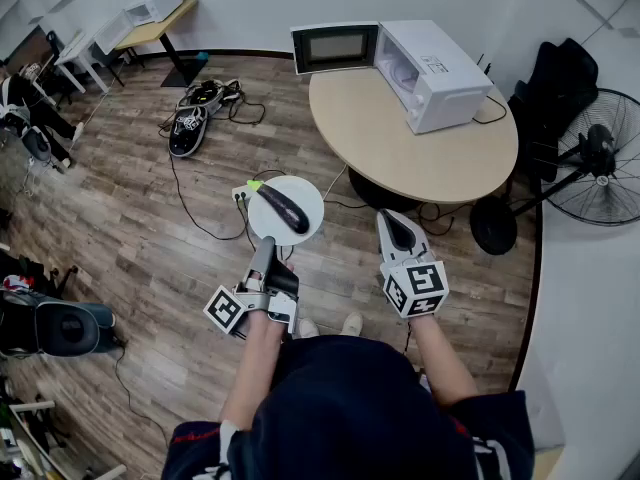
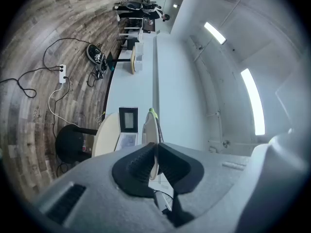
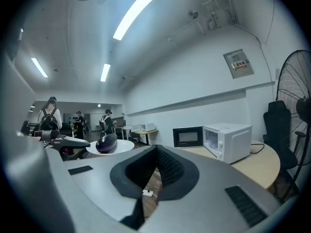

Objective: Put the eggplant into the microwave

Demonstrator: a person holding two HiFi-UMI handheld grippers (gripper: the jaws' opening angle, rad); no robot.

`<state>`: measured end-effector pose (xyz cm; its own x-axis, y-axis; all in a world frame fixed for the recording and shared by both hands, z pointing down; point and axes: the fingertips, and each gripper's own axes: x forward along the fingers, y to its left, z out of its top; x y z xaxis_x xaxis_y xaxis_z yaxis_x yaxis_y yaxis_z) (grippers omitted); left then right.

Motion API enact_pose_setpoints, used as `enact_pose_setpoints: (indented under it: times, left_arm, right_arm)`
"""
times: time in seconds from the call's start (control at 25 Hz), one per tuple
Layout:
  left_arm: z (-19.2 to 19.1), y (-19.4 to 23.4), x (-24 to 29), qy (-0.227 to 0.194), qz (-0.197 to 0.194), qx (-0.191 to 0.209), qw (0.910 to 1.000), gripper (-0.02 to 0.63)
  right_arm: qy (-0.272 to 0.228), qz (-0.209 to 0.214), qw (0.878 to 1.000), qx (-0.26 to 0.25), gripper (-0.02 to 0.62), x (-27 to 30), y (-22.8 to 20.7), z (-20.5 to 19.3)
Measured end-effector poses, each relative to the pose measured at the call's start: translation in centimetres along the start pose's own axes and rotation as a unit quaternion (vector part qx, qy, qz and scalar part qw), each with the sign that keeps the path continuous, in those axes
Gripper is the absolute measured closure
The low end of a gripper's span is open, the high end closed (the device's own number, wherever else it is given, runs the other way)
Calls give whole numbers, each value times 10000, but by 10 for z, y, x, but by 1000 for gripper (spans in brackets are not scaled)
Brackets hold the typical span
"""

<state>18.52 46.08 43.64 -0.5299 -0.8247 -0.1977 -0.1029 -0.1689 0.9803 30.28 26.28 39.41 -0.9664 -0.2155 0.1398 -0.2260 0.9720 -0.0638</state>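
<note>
A dark purple eggplant (image 1: 283, 208) with a green stem lies on a white plate (image 1: 304, 186), held in the air above the wooden floor. My left gripper (image 1: 266, 252) is shut on the plate's near rim. In the left gripper view the plate (image 2: 151, 130) stands edge-on between the pads of the left gripper (image 2: 154, 161). To the plate's right, my right gripper (image 1: 398, 230) is shut and empty; the right gripper view shows the eggplant (image 3: 107, 142) to its left. The white microwave (image 1: 432, 71) stands on the round table (image 1: 400, 143) ahead, its door (image 1: 335, 46) swung open.
A standing fan (image 1: 598, 158) and a black bag (image 1: 555, 83) are to the right of the table. Cables, a power strip (image 1: 241, 194) and shoes (image 1: 187, 128) lie on the floor at left. Desks line the far wall, and people (image 3: 48, 118) stand in the background.
</note>
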Motion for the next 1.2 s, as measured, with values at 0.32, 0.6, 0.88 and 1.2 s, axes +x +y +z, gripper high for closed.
enact_pose_setpoints:
  times: [0.32,0.6,0.88,1.2]
  left_arm:
    - [1,2,1,-32,13,12,10000,572]
    - [0,1,3,-116,25,59,9999,572]
    - [-14,4,11,-252,36,124,9996,572]
    - [-38,14,15,-328,88,126,9993,572]
  right_arm:
    - [-47,32,9998,175,584,1,-1,-1]
    - [-60,78,9997,226,584,2,-7,-1]
    - [-38,217,9995,235,584,1,-23,-5]
    - [17,362,9990,246,584,-5,-45,-16]
